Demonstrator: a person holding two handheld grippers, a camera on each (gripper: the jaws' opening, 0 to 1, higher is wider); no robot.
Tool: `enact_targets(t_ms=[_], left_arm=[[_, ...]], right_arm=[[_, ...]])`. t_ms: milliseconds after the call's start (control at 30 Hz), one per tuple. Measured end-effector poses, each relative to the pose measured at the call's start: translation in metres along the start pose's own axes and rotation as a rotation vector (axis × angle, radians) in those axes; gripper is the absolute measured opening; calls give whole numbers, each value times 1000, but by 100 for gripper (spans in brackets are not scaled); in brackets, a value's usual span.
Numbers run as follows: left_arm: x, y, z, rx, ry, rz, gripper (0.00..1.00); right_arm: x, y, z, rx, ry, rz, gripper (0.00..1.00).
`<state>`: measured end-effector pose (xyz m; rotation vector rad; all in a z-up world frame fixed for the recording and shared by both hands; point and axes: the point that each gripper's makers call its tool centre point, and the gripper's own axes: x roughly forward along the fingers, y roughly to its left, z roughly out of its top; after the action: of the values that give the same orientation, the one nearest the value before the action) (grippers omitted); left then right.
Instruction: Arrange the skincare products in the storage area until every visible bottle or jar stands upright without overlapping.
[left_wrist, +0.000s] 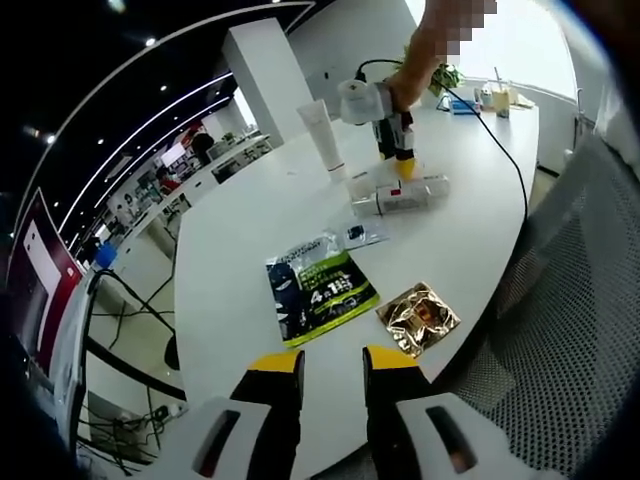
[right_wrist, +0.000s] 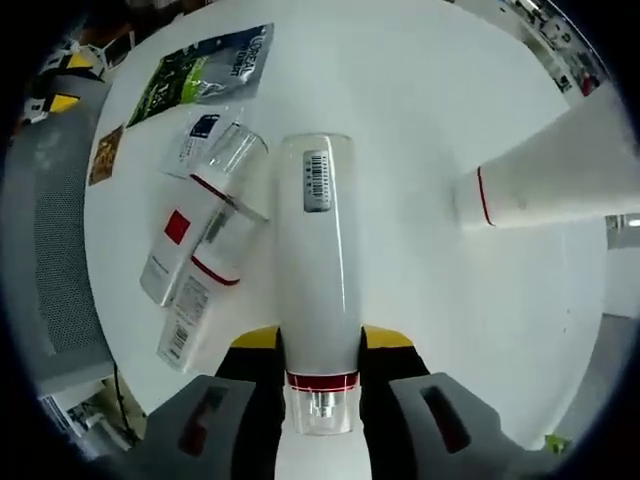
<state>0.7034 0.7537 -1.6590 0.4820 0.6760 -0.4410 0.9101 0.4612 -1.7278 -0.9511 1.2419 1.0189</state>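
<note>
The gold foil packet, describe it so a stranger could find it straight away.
On the white table, look at the edge beside the mesh chair. The gold foil packet lies flat there, right of the green-and-black sachet; it alone is shiny, crinkled gold.

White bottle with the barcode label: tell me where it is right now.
In the right gripper view, the white bottle with the barcode label lies between the jaws of the right gripper, on the white table, right of two other lying white bottles.
</note>
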Motion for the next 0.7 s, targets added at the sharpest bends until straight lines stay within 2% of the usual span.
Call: enact_targets(t_ms=[367,533,700], left_arm=[[0,-2,-1,8,8,-9,24],[0,-2,-1,9,7,-9,24],[0,-2,-1,11,8,-10,24]], right_arm=[[-24,0,11,18,-28,-14,23],[-36,2,8,-29,26,-24,23],[-50,-5,7,-69,78,-42,23]])
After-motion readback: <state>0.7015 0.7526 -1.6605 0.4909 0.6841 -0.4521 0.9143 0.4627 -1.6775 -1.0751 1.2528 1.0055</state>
